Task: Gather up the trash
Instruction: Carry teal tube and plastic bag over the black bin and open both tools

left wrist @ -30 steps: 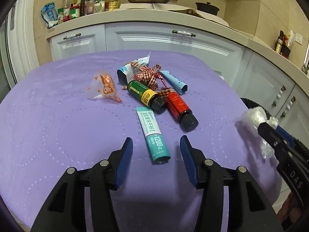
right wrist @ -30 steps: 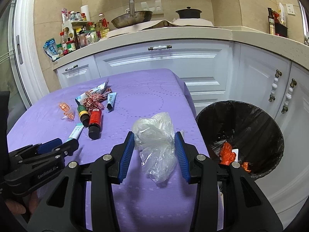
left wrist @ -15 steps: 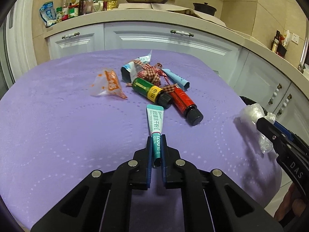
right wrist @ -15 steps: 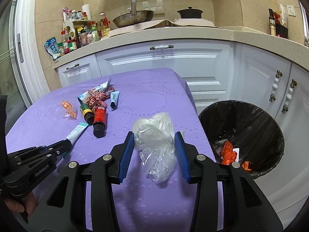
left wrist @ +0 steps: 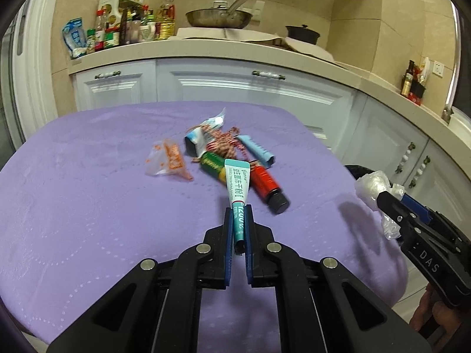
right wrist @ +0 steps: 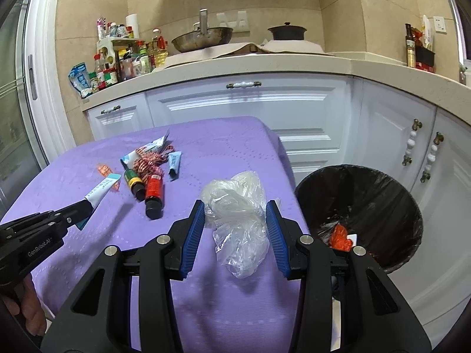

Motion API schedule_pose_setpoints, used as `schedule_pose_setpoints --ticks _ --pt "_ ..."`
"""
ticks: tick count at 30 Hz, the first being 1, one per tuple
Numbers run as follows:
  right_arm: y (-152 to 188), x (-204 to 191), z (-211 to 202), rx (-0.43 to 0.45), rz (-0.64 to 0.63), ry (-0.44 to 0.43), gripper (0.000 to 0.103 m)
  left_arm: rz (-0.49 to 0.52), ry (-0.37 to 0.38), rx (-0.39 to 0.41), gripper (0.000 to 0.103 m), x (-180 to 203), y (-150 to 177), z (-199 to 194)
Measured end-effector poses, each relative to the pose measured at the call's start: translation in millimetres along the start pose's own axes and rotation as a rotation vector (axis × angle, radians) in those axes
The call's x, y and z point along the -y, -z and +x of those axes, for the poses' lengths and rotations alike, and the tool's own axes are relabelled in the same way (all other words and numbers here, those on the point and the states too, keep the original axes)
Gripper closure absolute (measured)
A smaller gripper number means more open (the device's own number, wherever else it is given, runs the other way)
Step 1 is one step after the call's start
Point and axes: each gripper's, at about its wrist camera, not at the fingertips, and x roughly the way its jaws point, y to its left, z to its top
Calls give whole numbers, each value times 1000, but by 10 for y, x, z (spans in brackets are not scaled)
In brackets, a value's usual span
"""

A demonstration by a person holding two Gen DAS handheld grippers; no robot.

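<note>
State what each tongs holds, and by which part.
Left tongs: teal sachet, pinched at its near end. Right tongs: crumpled clear plastic bag, gripped across its bunched middle.

The table cloth (left wrist: 88, 206) is purple with rings of little white dots. The tube (left wrist: 237, 188) is teal and white. One bottle (left wrist: 266, 184) is red with a black cap, and one bottle (left wrist: 212, 165) is green with a yellow band. The ribbon (left wrist: 223, 144) has red and white checks. The wrapper (left wrist: 169, 161) is clear with orange print. The bin (right wrist: 362, 211) is black. The cupboards (right wrist: 250, 108) are white.
</note>
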Motion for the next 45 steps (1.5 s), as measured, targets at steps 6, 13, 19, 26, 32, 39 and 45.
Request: schedule_pose_setpoints --ticks 6,13,19,26,32,39,45 --pt "-73 214 -93 25 18 57 62 36 48 16 96 222 -75 28" --pt "-167 583 -180 56 42 142 62 91 111 19 96 556 -171 144" --pt "-219 906 -221 77 67 207 62 136 163 24 96 885 -253 253" --pt "-273 1224 -186 91 81 258 62 191 222 16 96 1333 -311 420" --pt "-273 1460 -82 84 96 280 62 228 245 3 96 1656 -351 597" --pt "-245 1671 46 70 117 293 62 267 251 -20 96 1933 -367 806" --pt "-246 1820 153 68 123 309 61 277 256 -51 94 2095 -400 981"
